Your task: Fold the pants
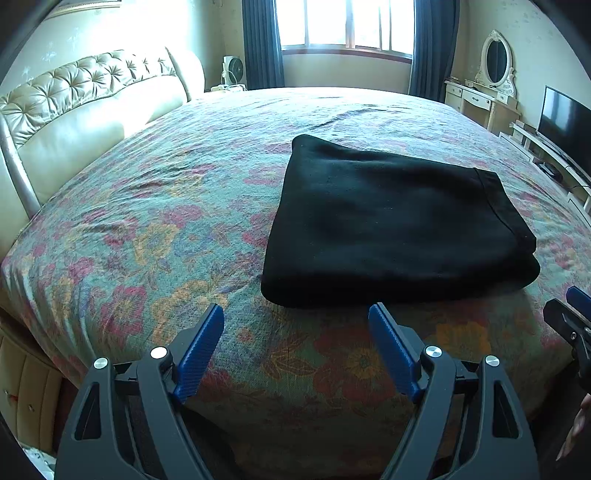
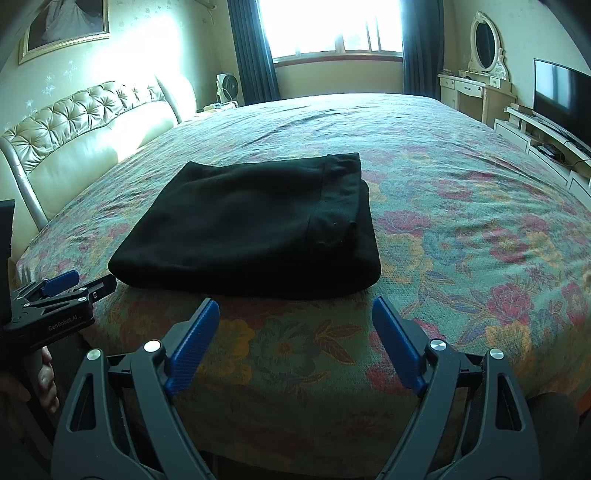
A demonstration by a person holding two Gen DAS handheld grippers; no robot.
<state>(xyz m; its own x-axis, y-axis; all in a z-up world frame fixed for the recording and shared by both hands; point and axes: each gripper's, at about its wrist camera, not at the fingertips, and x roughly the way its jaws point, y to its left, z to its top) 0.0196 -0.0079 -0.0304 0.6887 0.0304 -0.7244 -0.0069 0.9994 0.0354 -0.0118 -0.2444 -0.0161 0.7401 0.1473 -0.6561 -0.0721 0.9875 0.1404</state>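
Observation:
Black pants (image 1: 395, 221) lie folded into a flat rectangle on the floral bedspread (image 1: 166, 221), close to the bed's near edge. In the right wrist view the same pants (image 2: 255, 225) show their waistband on the right side. My left gripper (image 1: 297, 314) hovers open just short of the pants' near left corner, nothing between its blue pads. My right gripper (image 2: 295, 308) also stands open, in front of the pants' near right part, apart from the cloth. The left gripper's side (image 2: 55, 295) shows at the left edge of the right wrist view.
A tufted cream headboard (image 1: 85, 103) runs along the bed's left side. A dresser with an oval mirror (image 2: 484, 40) and a television (image 2: 561, 92) on a low stand line the right wall. A window with dark curtains (image 1: 347, 26) is at the far end.

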